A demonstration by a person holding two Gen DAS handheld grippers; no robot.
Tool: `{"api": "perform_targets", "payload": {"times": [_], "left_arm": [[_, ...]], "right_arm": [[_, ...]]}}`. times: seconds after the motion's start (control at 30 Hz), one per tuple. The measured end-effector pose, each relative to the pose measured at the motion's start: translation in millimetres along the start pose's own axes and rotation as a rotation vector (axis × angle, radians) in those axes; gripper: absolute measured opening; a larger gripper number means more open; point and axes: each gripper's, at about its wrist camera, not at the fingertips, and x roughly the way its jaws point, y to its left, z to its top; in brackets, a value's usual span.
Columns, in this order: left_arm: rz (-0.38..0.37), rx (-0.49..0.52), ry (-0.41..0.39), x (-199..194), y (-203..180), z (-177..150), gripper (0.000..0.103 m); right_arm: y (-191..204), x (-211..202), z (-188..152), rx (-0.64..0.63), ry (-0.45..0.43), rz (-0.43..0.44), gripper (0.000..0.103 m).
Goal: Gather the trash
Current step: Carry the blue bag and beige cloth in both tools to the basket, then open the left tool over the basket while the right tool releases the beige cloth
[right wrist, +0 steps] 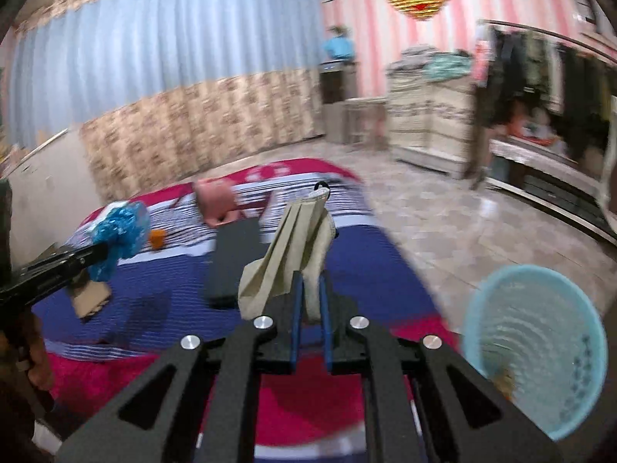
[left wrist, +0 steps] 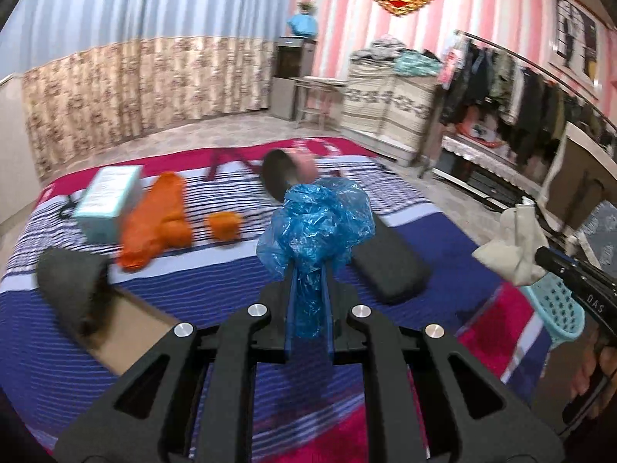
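Black gripper arms fill the bottom of both views, and each one has something pinched tight. On the left, the left gripper point(left wrist: 308, 289) is closed on a crumpled blue plastic bag point(left wrist: 316, 223), which puffs out above the fingers like a flower. On the right, the right gripper point(right wrist: 308, 301) is squeezed shut on a floppy beige cloth point(right wrist: 293, 250) that stands up and folds over. Both bits of trash are held up off the bed point(left wrist: 424, 239), so they can be carried and not dragged on the striped cover. Off to the right, on the floor just beside the bed, a light blue basket point(right wrist: 536, 351) sits with its mouth open. I think that is where the trash goes, and both hands seem to be heading that way. More things lie on the bed: an orange bag point(left wrist: 154, 223), a small orange lump point(left wrist: 225, 223), a pale blue box point(left wrist: 108, 200), two dark slippers point(left wrist: 389, 270) and a piece of brown cardboard point(right wrist: 88, 297). Some may need picking up too, so I think the job is not near done.
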Motion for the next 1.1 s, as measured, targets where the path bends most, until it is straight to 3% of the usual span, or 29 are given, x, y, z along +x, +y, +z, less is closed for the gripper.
{"api": "perform_targets", "payload": {"times": [0.27,0.47,0.7,1.1], "left_arm": [[-0.098,0.091,0.006,20.6,-70.6,2.9,0.010],[-0.175,0.138,0.004,34.0,-121.3,8.3,0.010],[-0.289,0.235,0.002,48.4,-193.0,2.9,0.010],[-0.444,0.429,0.056,76.7,-309.4,-35.2,0.010]], "right_arm": [[-78.6,-35.5,-15.4,0.111,-0.068,-0.176,0.009],[-119.2,-49.3,-22.6,0.116,-0.081,-0.293,0.009],[-169.3,-65.8,-33.7,0.190,-0.087,-0.379,0.009],[-212.4,-63.4,-60.4,0.275,-0.054,-0.434,0.009]]}}
